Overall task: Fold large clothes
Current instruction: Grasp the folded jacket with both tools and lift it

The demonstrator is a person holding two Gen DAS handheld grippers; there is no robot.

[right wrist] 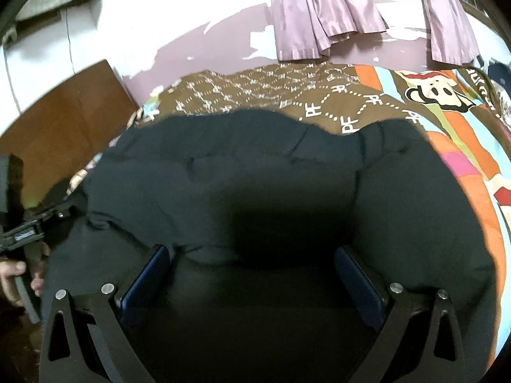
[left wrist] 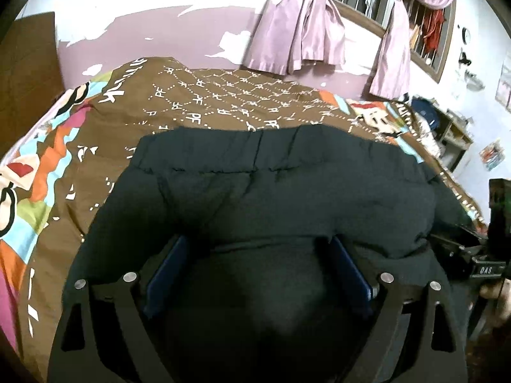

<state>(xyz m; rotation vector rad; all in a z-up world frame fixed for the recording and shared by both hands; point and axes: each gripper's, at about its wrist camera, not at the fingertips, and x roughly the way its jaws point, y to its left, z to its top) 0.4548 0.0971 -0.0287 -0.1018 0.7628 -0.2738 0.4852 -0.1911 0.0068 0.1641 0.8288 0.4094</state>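
A large dark puffy quilted jacket [left wrist: 271, 185] lies spread on the bed; it also fills the right wrist view [right wrist: 262, 172]. My left gripper [left wrist: 258, 249] is open, its blue-padded fingers [left wrist: 169, 261] wide apart with a bulge of jacket fabric between them. My right gripper [right wrist: 255, 255] is open too, its blue pads [right wrist: 357, 274] straddling the jacket's near edge. The right gripper also shows at the right edge of the left wrist view [left wrist: 479, 265], and the left gripper at the left edge of the right wrist view [right wrist: 28, 229].
The bed carries a brown patterned cover [left wrist: 207, 95] with colourful cartoon borders [right wrist: 447, 102]. Pink curtains [left wrist: 303, 32] hang at a barred window behind. A wooden headboard [right wrist: 64, 121] stands left; a cluttered shelf [left wrist: 447, 127] stands right.
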